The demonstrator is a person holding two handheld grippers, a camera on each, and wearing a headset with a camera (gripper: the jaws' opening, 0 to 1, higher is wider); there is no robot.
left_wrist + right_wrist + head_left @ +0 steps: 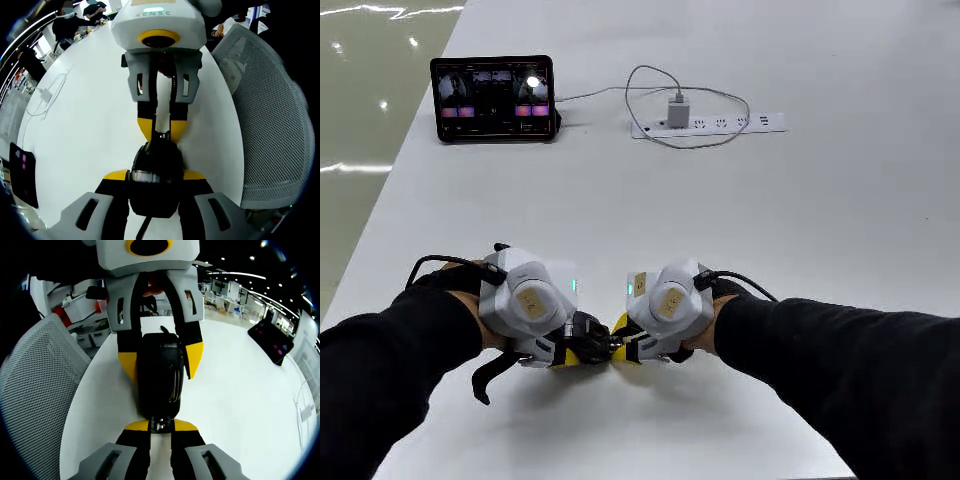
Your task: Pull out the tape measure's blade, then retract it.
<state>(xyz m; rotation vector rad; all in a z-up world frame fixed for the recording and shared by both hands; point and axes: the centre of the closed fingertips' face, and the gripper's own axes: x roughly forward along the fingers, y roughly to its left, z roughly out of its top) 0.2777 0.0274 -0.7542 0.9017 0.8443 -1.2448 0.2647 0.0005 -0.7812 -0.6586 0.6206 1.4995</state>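
Observation:
My left gripper is shut on the black tape measure and holds its body just above the white table. In the left gripper view the case sits between my yellow-tipped jaws. My right gripper faces it nose to nose and is shut on the blade's end hook at the mouth of the case. Almost no blade shows between case and hook. The right gripper's yellow fingertips pinch the hook in the left gripper view.
At the table's far left a tablet stands with its screen lit. A power strip with a charger and looped cable lies behind the middle. The table ends close on the left. A grey mesh chair stands by the near edge.

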